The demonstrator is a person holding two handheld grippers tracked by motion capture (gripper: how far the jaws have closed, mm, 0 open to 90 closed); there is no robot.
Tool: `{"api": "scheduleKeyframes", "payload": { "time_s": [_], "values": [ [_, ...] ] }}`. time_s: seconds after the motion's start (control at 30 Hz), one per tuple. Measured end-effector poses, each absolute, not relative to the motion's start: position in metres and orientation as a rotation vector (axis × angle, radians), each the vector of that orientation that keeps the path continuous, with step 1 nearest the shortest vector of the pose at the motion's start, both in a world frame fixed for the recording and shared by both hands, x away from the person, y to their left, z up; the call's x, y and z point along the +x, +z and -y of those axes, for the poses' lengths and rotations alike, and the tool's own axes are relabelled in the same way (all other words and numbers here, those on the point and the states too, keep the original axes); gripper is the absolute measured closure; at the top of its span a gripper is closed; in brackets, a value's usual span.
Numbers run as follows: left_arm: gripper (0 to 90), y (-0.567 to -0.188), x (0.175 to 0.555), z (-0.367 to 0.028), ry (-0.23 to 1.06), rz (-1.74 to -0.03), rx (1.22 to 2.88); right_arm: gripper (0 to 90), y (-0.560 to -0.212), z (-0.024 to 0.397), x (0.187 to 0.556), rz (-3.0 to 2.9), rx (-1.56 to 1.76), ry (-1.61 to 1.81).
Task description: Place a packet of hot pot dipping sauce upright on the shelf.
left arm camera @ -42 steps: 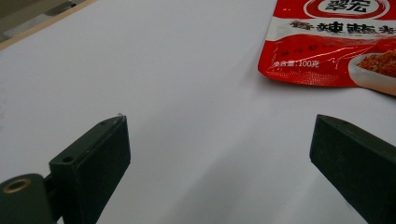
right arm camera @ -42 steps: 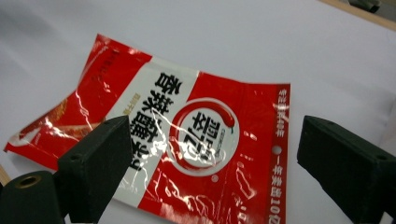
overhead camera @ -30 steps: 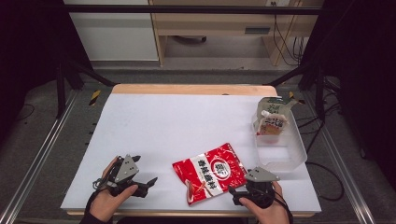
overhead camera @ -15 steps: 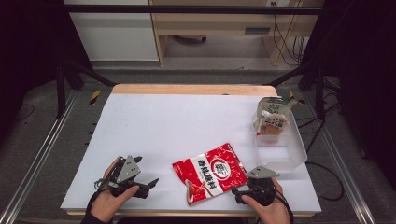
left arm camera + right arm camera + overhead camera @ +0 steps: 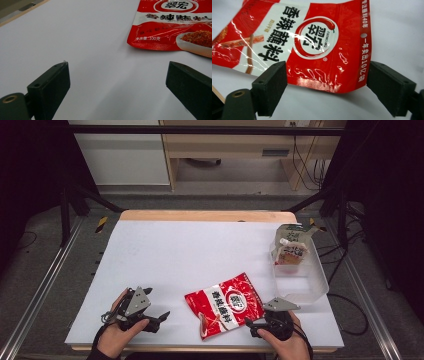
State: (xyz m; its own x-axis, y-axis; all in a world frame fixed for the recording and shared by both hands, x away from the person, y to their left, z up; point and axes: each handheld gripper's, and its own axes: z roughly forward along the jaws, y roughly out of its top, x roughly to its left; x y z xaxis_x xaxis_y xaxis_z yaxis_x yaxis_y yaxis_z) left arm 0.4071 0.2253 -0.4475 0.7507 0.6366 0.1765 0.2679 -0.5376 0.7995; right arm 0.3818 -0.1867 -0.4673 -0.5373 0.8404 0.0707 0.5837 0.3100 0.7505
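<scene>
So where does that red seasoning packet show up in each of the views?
High view: red seasoning packet lies low and centre on the white table.
Left gripper view: upper right, beyond the open jaws.
Right gripper view: across the top, its lower edge between the jaws.
Shared landmark: the packet's round logo.
</scene>
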Motion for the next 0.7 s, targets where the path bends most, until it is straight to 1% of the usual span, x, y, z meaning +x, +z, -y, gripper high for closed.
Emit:
{"api": "scheduleKeyframes", "payload": {
  "time_s": [0.27,0.37,0.7],
  "values": [
    [5.5,-0.4483,0.4073,-0.2251,0.579,-0.682,2.138,23.3,-0.4652,0.1861,0.3792,-2.246,1.296,1.102],
    [5.6,-0.4482,0.4072,-0.2256,0.581,-0.684,2.139,26.6,-0.4653,0.1858,0.3782,-2.248,1.317,1.096],
    [5.7,-0.4482,0.407,-0.2259,0.58,-0.68,2.153,28.9,-0.4675,0.1946,0.3778,-2.23,1.383,1.089]
  ]
}}
